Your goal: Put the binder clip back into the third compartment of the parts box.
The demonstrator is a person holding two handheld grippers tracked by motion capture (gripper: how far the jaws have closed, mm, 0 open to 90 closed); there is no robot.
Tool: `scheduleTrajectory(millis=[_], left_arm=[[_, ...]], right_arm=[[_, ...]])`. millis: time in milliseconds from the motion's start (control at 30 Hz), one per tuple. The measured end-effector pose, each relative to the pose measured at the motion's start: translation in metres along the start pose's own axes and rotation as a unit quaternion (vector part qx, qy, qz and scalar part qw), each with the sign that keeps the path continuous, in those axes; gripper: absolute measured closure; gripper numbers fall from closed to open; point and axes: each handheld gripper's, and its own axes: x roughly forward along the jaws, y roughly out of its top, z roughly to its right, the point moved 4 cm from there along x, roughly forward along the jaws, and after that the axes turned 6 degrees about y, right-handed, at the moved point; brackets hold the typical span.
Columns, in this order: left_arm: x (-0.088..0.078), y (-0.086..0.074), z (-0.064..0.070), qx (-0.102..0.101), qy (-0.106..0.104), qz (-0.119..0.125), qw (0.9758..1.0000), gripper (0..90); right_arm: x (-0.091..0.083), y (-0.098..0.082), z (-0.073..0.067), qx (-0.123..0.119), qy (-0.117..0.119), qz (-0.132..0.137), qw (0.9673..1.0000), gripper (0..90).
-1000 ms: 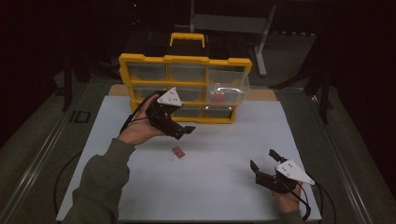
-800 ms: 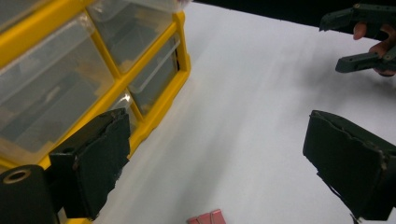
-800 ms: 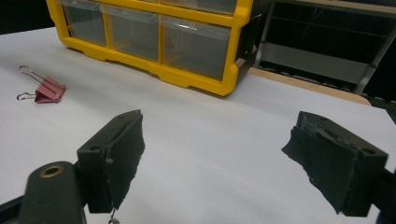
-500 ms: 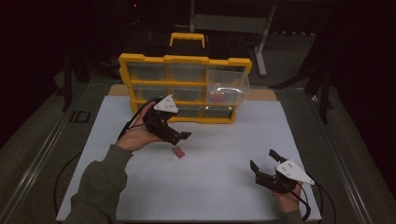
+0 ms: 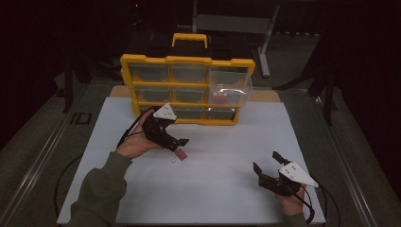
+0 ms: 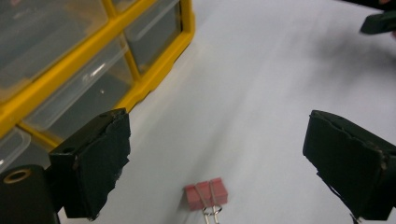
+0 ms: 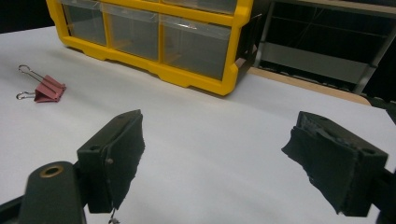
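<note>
Pink and small, a binder clip [image 5: 181, 153] is lying on the white table [image 5: 217, 189], its wire handles folded out flat, a little in front of a yellow organiser [image 5: 187, 90] with clear drawers. We are holding our left gripper [image 5: 176, 143] just above the clip, its fingers [image 6: 93, 163] standing wide apart with nothing between them; in the left gripper view the clip [image 6: 206, 193] is sitting on the table between the two black fingers, touching neither. We are resting our right gripper [image 5: 266, 168] near the front right part of the table, well apart from the clip, its fingers [image 7: 116, 158] also spread wide and holding nothing. In the right gripper view the clip [image 7: 46, 89] is lying off to the upper left. One upper right drawer [image 5: 230, 90] of the organiser is standing pulled out, with something red inside it that we cannot make out.
</note>
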Motion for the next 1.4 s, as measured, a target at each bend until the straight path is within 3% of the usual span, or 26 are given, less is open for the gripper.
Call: scheduleTrajectory(millis=[233, 533, 1400], left_arm=[[0.008, -0.016, -0.005, -0.016, 0.005, -0.015, 0.9998, 8.0], [0.015, -0.029, -0.004, -0.022, 0.013, -0.029, 0.9993, 8.1], [0.038, -0.056, 0.011, -0.014, 0.003, -0.067, 0.9976, 8.2]], right_arm=[[0.000, 0.000, 0.000, 0.000, 0.000, 0.000, 1.0000, 16.6], [0.000, 0.000, 0.000, -0.001, 0.000, -0.001, 1.0000, 16.6], [0.001, -0.001, 0.000, -0.002, -0.001, -0.004, 1.0000, 16.7]])
